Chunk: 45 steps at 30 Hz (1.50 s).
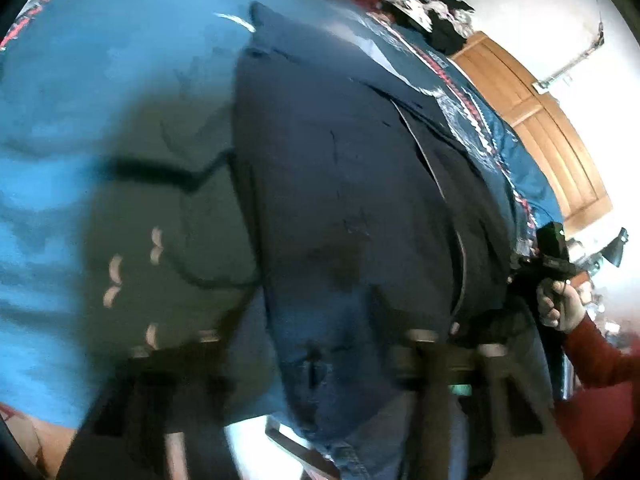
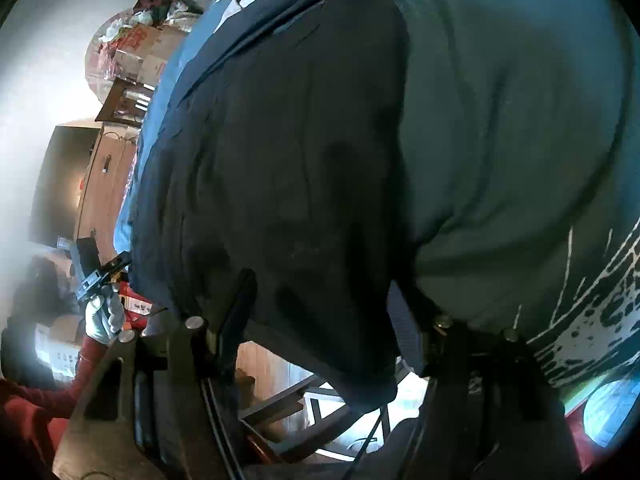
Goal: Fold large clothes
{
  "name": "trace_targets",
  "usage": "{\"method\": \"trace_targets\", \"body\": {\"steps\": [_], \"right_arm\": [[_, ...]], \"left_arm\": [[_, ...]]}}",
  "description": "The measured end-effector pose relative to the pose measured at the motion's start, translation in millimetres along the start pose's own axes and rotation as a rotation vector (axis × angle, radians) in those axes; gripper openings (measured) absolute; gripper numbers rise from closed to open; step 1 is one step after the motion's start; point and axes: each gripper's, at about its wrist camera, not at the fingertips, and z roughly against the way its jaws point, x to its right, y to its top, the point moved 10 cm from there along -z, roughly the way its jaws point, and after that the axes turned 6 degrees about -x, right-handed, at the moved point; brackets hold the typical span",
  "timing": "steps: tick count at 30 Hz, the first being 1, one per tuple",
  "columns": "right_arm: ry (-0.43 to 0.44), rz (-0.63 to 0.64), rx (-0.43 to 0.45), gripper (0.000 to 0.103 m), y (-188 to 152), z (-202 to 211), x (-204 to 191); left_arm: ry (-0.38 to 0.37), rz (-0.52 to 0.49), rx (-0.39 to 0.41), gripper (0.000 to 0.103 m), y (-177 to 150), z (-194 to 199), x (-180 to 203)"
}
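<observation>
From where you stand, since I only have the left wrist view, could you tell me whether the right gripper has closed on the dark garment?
Observer: No. In the right wrist view the right gripper is open, fingers wide apart, and the dark garment droops over the bed edge between them, unclamped.
Operator: Thank you. Is my left hand bare like the right one?
Observer: It appears not. The left hand looks white-gloved, above a red sleeve.
Operator: And what stands beyond the bed on that side?
Observer: Cardboard boxes with red lettering are stacked there, against the wall.
</observation>
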Motion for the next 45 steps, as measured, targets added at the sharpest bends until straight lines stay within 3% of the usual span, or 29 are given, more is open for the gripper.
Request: {"method": "trace_targets", "body": {"steps": [5, 6, 7, 8, 10, 14, 19, 21, 23, 27, 31, 34, 36, 39, 42, 45], "right_arm": [[-0.055, 0.026, -0.027, 0.064, -11, -9, 7], [-0.068, 0.028, -0.021, 0.063, -8, -11, 6], [-0.07, 0.034, -0.017, 0.046, -8, -11, 2], [-0.048, 0.04, -0.007, 0.018, -8, -7, -6], [0.044, 0.037, 0.039, 0.006, -7, 10, -23], [0.246, 0.006, 0.177, 0.005, 10, 62, -55], [0.367, 0.01, 0.234, 0.005, 53, 92, -78], [0.383, 0.02, 0.241, 0.005, 77, 97, -82], [0.39, 0.029, 0.244, 0.005, 118, 100, -83], [0.363, 0.003, 0.233, 0.005, 222, 83, -77], [0.303, -0.112, 0.212, 0.005, 295, 50, -41], [0.256, -0.195, 0.213, 0.006, 333, 31, -12], [0.24, -0.243, 0.211, 0.006, 347, 21, 5], [0.199, -0.357, 0.142, 0.008, 351, -12, 40], [0.242, -0.42, 0.131, 0.011, 348, -25, 50], [0.234, -0.378, 0.153, 0.031, 340, -9, 42]], "left_arm": [[-0.013, 0.035, 0.001, 0.035, 5, -12, -4], [-0.036, 0.044, 0.008, 0.016, 7, -12, 0], [-0.054, 0.044, 0.023, 0.004, 10, -10, 6], [-0.088, 0.047, 0.04, 0.004, 12, -6, 16], [-0.186, 0.075, 0.105, 0.004, 25, 15, 35], [-0.352, 0.123, 0.263, 0.003, 66, 68, 55], [-0.48, 0.185, 0.423, 0.002, 140, 121, 51], [-0.491, 0.213, 0.475, 0.002, 177, 135, 38], [-0.434, 0.201, 0.487, 0.002, 216, 130, 28], [-0.315, 0.238, 0.385, 0.002, 285, 70, -5], [-0.174, 0.286, 0.297, 0.002, 305, 26, -39], [-0.091, 0.227, 0.271, 0.012, 289, 20, -43], [-0.021, 0.171, 0.254, 0.031, 265, 19, -43], [0.055, 0.127, 0.236, 0.035, 232, 16, -48], [0.161, -0.001, 0.212, 0.035, 204, 11, -28], [0.269, -0.238, 0.232, 0.035, 182, 9, 32]]}}
